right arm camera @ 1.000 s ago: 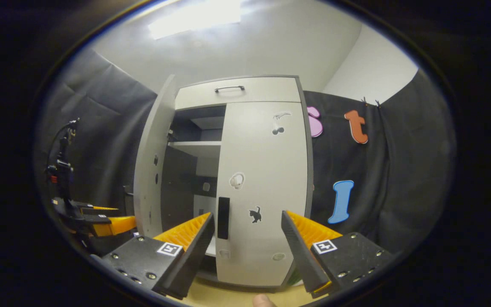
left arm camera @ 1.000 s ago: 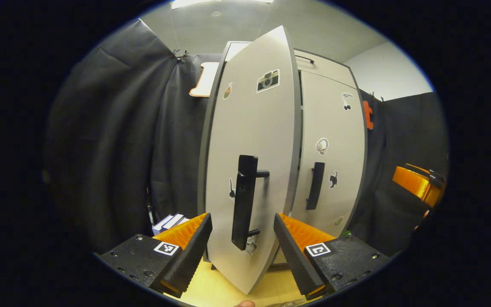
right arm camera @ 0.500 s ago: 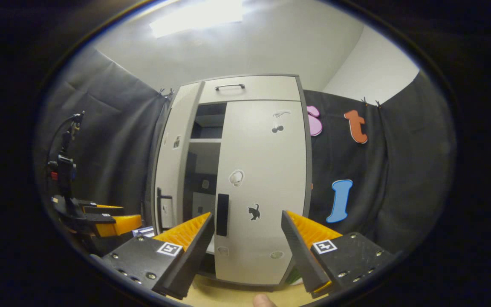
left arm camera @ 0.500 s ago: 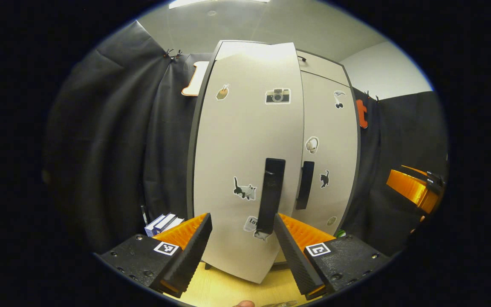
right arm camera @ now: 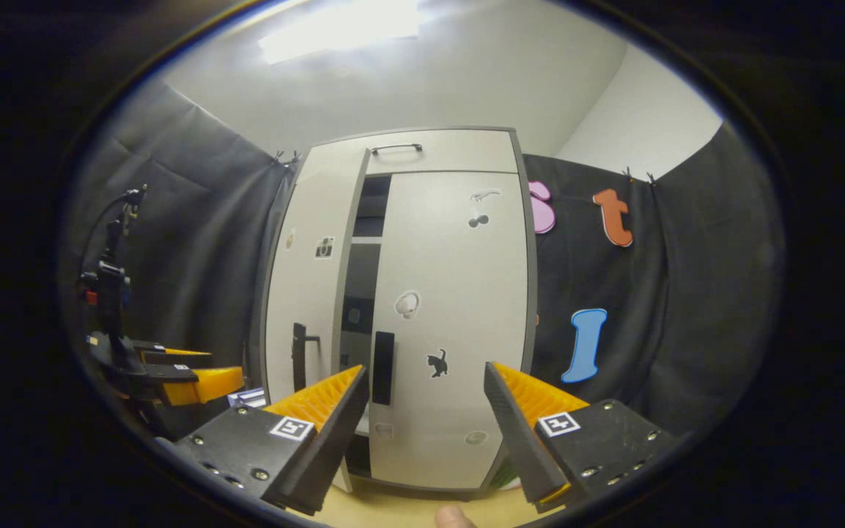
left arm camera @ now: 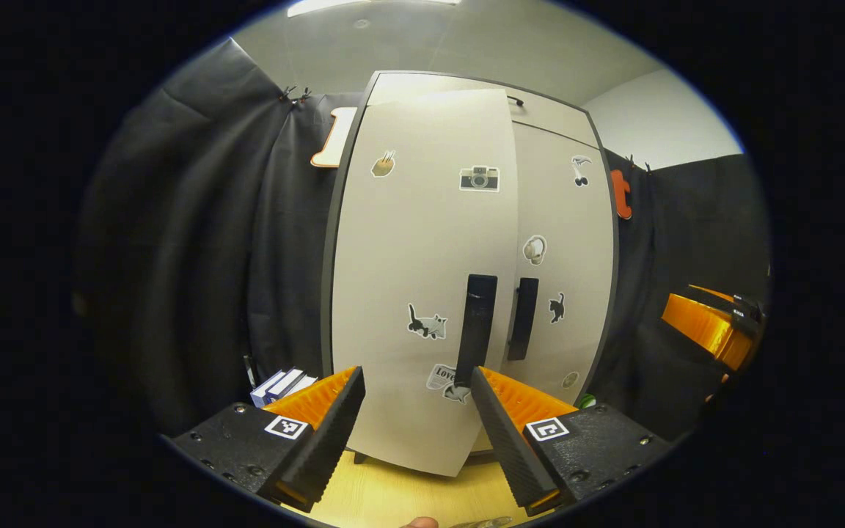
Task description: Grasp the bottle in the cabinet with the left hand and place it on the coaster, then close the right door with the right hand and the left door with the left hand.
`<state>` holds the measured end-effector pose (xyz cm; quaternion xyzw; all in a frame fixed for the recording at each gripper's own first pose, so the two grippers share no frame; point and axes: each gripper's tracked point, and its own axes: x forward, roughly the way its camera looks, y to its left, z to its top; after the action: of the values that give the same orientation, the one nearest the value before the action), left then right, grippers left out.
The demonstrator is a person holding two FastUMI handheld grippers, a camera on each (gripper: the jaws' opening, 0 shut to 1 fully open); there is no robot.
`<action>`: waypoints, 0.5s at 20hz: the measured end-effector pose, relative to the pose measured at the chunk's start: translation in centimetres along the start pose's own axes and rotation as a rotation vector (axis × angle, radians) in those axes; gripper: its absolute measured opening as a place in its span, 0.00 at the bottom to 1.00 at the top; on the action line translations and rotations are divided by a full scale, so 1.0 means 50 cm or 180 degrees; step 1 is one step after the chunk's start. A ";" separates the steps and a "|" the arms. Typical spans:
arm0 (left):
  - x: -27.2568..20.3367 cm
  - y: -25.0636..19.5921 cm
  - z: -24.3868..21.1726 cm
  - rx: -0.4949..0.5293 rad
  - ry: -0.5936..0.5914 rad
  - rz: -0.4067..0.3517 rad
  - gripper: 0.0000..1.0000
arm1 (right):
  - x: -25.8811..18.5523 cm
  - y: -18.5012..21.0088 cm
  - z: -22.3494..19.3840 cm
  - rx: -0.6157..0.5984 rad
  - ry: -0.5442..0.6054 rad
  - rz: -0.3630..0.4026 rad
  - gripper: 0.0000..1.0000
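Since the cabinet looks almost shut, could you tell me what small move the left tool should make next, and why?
Probably one more short push forward with the left tool on the left door. In the right gripper view that door stands slightly ajar, with a dark gap between it and the right door, which looks closed. The left tool is open and holds nothing.

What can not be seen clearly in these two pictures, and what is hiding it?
- Bottle and coaster: I cannot find either; a small green thing in the left gripper view sits half behind the left gripper, too small to name.
- Cabinet inside: in the right gripper view the left door and right door leave only a dark narrow gap.
- Door stickers: too small for detail.
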<state>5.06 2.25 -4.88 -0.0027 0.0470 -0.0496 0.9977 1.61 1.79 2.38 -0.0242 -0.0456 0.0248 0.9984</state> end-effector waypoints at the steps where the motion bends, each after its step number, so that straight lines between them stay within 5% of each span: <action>1: -0.002 0.000 0.001 -0.0003 -0.0007 -0.0009 0.93 | 0.000 0.000 0.001 0.0002 -0.0006 -0.0003 0.95; 10: -0.011 -0.019 0.011 0.0008 -0.0021 -0.0053 0.93 | 0.000 -0.002 -0.001 -0.0005 -0.0007 -0.0011 0.98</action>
<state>4.48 1.35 -4.28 -0.0020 0.0436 -0.0578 0.9974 1.61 1.68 2.35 -0.0249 -0.0467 0.0231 0.9983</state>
